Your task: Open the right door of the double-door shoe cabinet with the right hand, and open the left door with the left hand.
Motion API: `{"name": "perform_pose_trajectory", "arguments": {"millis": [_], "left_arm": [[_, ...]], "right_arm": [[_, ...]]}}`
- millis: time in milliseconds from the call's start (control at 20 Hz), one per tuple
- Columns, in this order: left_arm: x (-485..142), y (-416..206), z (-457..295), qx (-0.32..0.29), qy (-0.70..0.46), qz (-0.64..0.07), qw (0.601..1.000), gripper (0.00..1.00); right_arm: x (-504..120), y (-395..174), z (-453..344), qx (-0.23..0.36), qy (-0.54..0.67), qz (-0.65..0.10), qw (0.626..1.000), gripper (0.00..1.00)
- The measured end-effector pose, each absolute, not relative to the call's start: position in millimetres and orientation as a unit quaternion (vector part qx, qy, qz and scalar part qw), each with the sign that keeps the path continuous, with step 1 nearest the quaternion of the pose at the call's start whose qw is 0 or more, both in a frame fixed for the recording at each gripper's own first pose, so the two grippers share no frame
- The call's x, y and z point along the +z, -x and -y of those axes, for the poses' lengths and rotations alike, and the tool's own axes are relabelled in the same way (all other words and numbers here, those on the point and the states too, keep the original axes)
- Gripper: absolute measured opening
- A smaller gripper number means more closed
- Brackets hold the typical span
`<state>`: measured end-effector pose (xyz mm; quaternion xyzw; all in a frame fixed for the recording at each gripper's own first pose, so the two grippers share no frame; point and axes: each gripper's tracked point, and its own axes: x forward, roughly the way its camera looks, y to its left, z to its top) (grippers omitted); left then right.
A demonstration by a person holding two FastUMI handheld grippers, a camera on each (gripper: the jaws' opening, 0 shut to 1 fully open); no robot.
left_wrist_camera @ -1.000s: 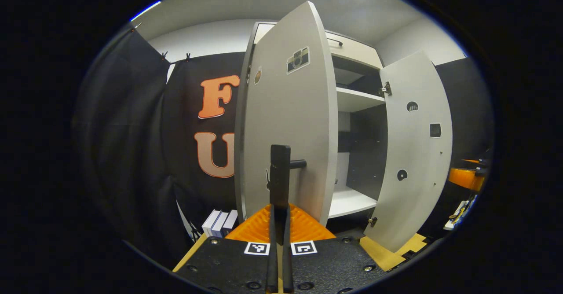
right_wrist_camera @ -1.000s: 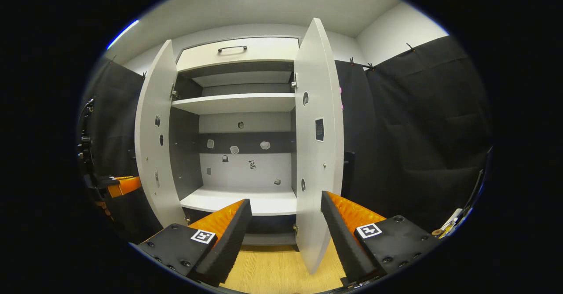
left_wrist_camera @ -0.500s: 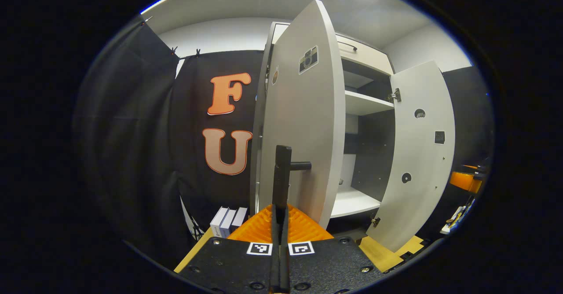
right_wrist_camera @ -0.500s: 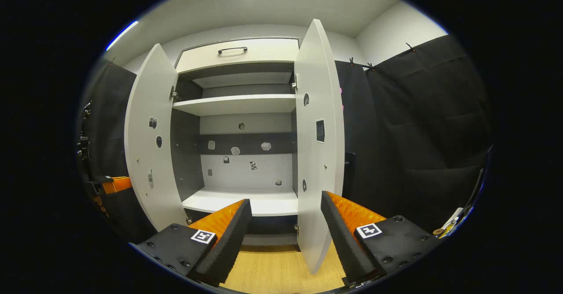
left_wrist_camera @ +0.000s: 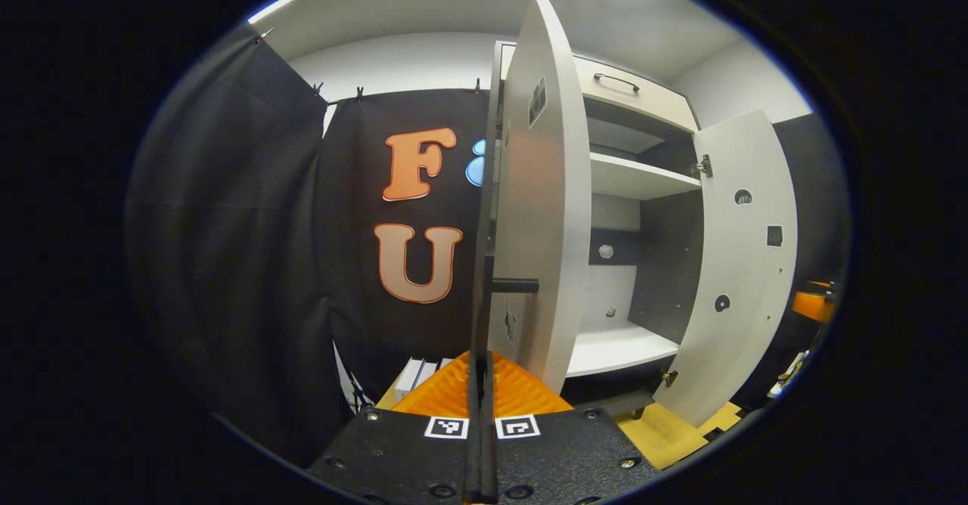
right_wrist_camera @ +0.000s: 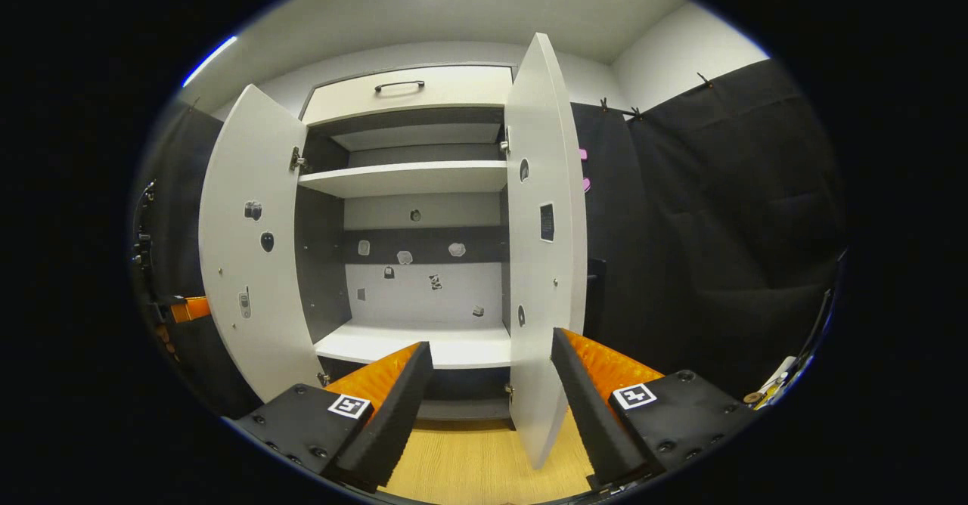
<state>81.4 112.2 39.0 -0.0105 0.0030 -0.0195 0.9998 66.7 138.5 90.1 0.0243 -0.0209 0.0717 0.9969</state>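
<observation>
Left gripper (left_wrist_camera: 479, 384) jaws pinching handle (left_wrist_camera: 484, 301) of left door (left_wrist_camera: 541, 210); handle standing vertical, straight ahead of jaws, door edge-on. Right gripper (right_wrist_camera: 491, 384) jaws spread, gripping nothing; right door (right_wrist_camera: 544, 263) hanging open between them, just beyond, near-edge-on

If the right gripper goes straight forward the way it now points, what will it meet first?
Probably the edge of the right door: it stands open, edge-on, in line with the gap between the open right gripper fingers. Depth is unclear; slightly leftward it would pass into the cabinet, over the lower shelf.
</observation>
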Motion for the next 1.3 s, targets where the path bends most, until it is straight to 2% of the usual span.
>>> {"name": "perform_pose_trajectory", "arguments": {"millis": [100,150,200,550,600,650,700,850,900,950,1000,1050,1100,1150,1200,1250,1300], "left_arm": [[40.6,-77.8,-116.6,-0.021,0.024,-0.004,0.999,0.0],[40.8,-75.8,-113.8,-0.024,0.032,-0.005,0.999,0.0],[40.2,-73.6,-115.7,-0.022,0.032,-0.006,0.999,0.0],[54.4,-35.7,-107.7,-0.004,0.023,-0.017,1.0,0.0],[60.4,-28.9,-106.4,0.002,0.016,-0.013,1.0,0.0],[66.6,-23.2,-104.0,0.005,0.012,-0.006,1.0,0.0],[73.3,-17.8,-98.7,0.003,0.009,0.004,1.0,0.0],[82.6,-7.6,-83.6,0.002,0.011,0.017,1.0,0.0],[83.8,-7.4,-78.4,0.003,0.017,0.017,1.0,0.01],[84.1,-7.8,-72.2,0.003,0.022,0.015,1.0,0.06],[83.2,-8.1,-66.3,0.002,0.026,0.014,1.0,0.08],[82.8,-8.1,-60.2,0.001,0.03,0.013,0.999,0.09],[83.0,-8.2,-54.8,0.003,0.031,0.012,0.999,0.03],[82.5,-9.1,-51.2,0.009,0.029,0.012,0.999,0.16],[83.4,-9.1,-48.2,0.018,0.025,0.012,0.999,0.12],[84.7,-8.0,-47.0,0.028,0.021,0.012,0.999,0.22],[84.9,-8.3,-43.5,0.034,0.018,0.012,0.999,0.35]], "right_arm": [[90.2,-65.3,-141.7,0.076,-0.024,0.021,0.997,1.0],[89.9,-64.9,-143.0,0.078,-0.024,0.021,0.996,0.93],[89.1,-63.5,-143.5,0.078,-0.023,0.019,0.996,1.0],[91.4,-56.9,-127.5,0.061,-0.025,0.021,0.998,1.0],[91.2,-56.6,-123.5,0.057,-0.025,0.02,0.998,0.93],[90.7,-56.1,-118.7,0.052,-0.025,0.019,0.998,0.93],[90.8,-56.9,-113.0,0.046,-0.025,0.02,0.998,1.0],[87.1,-54.4,-105.6,0.043,-0.022,0.014,0.999,1.0],[85.9,-53.4,-104.5,0.046,-0.018,0.012,0.999,0.94],[84.3,-52.8,-103.4,0.05,-0.012,0.009,0.999,1.0],[81.6,-51.9,-101.6,0.053,-0.005,0.005,0.999,0.93],[80.0,-51.0,-98.3,0.054,0.001,0.003,0.999,0.94],[80.0,-50.3,-94.1,0.054,0.002,0.005,0.999,1.0],[81.1,-50.9,-90.9,0.055,0.002,0.007,0.998,1.0],[80.7,-50.1,-87.9,0.058,0.001,0.007,0.998,1.0],[79.9,-49.6,-85.8,0.061,0.0,0.006,0.998,1.0],[80.2,-48.5,-83.4,0.065,-0.002,0.005,0.998,0.94]]}}
